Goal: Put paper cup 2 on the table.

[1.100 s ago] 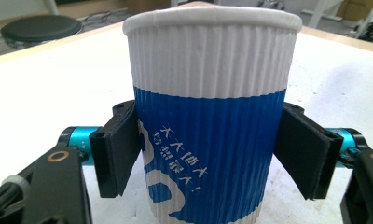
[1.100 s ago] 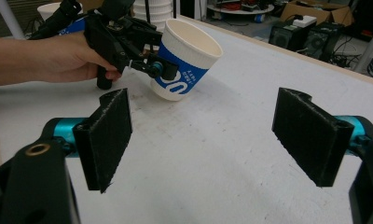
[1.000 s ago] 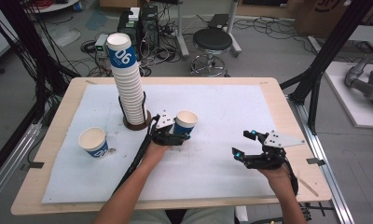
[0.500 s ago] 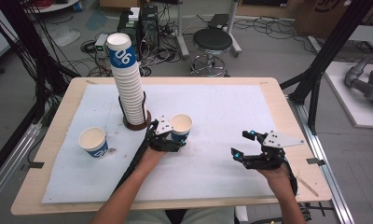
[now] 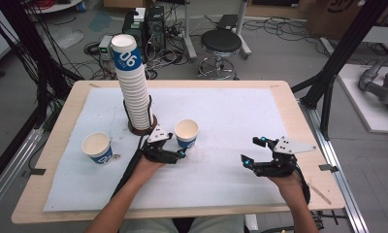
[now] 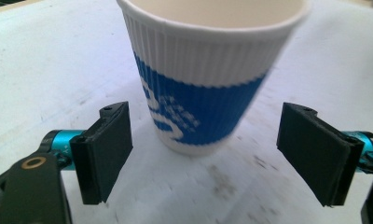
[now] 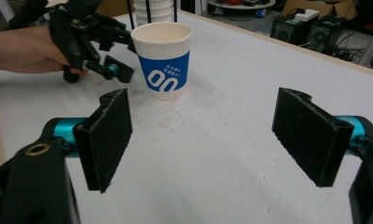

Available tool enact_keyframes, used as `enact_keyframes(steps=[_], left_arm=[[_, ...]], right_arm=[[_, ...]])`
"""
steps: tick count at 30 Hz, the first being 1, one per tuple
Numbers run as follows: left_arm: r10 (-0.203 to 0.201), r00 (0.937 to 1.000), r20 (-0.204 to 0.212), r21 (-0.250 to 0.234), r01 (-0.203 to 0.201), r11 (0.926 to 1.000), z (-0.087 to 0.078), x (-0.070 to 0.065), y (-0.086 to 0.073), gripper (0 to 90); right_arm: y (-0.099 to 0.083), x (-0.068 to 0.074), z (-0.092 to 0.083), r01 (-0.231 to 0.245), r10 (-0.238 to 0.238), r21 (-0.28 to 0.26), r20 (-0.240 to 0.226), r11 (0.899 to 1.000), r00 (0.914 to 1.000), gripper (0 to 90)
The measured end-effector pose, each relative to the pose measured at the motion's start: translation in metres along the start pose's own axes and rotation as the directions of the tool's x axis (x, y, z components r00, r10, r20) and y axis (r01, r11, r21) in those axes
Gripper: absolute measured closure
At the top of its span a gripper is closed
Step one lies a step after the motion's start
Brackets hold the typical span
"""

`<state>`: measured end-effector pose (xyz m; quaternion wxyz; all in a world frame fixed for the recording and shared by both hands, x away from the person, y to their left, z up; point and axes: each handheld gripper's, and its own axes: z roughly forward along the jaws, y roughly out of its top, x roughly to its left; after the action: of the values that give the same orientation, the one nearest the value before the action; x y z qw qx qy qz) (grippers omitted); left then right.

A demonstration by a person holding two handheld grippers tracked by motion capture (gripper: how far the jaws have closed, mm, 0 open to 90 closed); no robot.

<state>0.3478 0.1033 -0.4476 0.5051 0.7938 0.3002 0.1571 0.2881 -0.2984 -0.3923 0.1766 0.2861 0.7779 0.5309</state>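
on the white mat (image 5: 221,121) we go from left to right. first comes a lone cup (image 5: 96,147), then the tall cup stack (image 5: 134,85). next stands our paper cup (image 5: 186,132), straight up, mouth at the top, just right of the stack. our left gripper (image 5: 177,154) lies low, just in front of the cup. its jaws have just been opening and stand apart, not touching the cup. our right gripper (image 5: 249,154) rests far off, jaws spread wide, holding nothing.

Your right gripper (image 7: 203,140) hangs with jaws wide over the white mat (image 7: 231,154), while ahead the left gripper (image 7: 89,39) sits just beside the upright blue-banded paper cup (image 7: 163,60).
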Motion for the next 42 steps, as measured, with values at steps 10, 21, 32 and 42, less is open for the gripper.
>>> enact_keyframes(steps=[10,21,32,42], left_arm=[[-0.004,0.9974,0.072,-0.181,0.017,0.9834,-0.058,0.002,0.009,19.0],[-0.016,0.9991,0.039,-0.308,0.028,0.9509,-0.098,0.010,0.009,19.0],[-0.050,0.9987,-0.001,-0.381,0.046,0.9233,-0.118,0.020,0.001,19.0],[-0.033,0.9994,-0.002,-0.385,0.030,0.9225,-0.121,0.015,-0.002,19.0]], right_arm=[[-0.001,0.000,-0.001,-0.004,0.004,-0.006,0.034,1.000,0.9994,20.3],[-0.010,-0.003,-0.011,-0.025,0.025,-0.002,0.101,1.000,0.9946,20.4],[-0.015,-0.004,-0.025,-0.028,0.031,-0.021,0.158,0.999,0.9869,20.4],[-0.015,0.002,-0.028,-0.034,0.038,-0.022,0.177,0.999,0.9835,20.4]])
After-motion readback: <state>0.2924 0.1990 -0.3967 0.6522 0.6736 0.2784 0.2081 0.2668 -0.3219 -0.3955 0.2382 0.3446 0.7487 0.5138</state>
